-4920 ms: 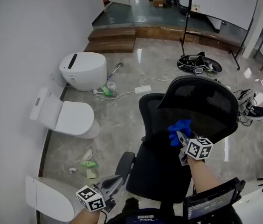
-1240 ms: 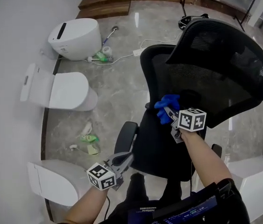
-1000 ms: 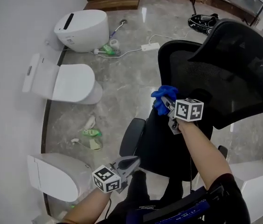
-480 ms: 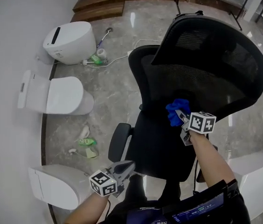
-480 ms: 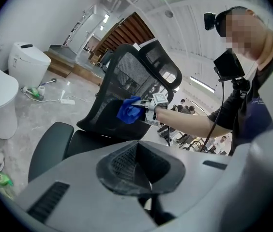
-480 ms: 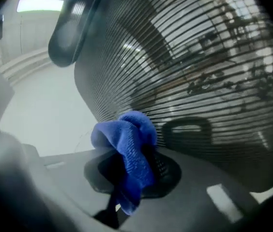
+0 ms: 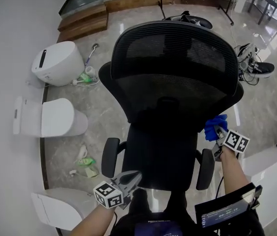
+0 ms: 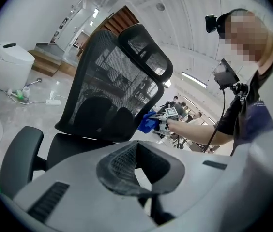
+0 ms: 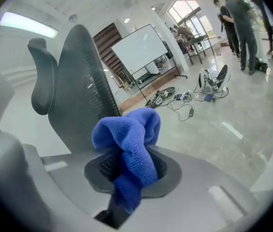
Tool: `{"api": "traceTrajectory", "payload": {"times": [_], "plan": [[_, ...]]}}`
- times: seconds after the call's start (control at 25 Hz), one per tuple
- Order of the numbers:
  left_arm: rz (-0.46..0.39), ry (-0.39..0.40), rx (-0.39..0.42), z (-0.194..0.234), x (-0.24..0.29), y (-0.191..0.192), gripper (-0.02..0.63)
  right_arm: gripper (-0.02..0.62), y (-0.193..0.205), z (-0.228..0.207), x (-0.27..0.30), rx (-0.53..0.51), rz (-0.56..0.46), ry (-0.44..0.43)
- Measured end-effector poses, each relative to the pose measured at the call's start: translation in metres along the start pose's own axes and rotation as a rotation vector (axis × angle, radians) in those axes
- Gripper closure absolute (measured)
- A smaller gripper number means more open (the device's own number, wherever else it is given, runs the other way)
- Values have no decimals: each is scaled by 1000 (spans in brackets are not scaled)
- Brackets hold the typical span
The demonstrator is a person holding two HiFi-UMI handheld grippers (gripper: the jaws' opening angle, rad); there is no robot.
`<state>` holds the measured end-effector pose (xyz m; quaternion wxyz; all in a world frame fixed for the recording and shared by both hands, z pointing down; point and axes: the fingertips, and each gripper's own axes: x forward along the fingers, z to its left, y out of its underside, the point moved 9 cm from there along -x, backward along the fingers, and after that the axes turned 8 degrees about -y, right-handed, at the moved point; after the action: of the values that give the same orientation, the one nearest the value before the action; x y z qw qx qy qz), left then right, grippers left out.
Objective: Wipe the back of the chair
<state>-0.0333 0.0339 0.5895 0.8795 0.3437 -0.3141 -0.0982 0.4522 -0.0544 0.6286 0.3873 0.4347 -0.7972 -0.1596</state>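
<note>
Chair back (image 7: pixel 175 68) upright, front toward person

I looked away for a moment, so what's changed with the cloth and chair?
The right tool, still clamped on the blue cloth, swept from the middle of the chair back to its right edge, and the back now sits squarer in view. The left tool stayed low by the armrest, shut and empty.
</note>
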Motion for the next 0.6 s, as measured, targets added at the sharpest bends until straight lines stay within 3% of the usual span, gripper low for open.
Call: {"api": "traceTrajectory", "payload": {"times": [0.12, 0.36, 0.6], "plan": [[-4, 5, -9, -6, -1, 7, 604, 532, 3, 10, -1, 19, -24, -44], [-26, -34, -50, 22, -47, 29, 604, 532, 111, 115, 108, -93, 264, -240], [-43, -70, -86, 66, -99, 52, 604, 532, 185, 224, 236, -149, 414, -385]]}}
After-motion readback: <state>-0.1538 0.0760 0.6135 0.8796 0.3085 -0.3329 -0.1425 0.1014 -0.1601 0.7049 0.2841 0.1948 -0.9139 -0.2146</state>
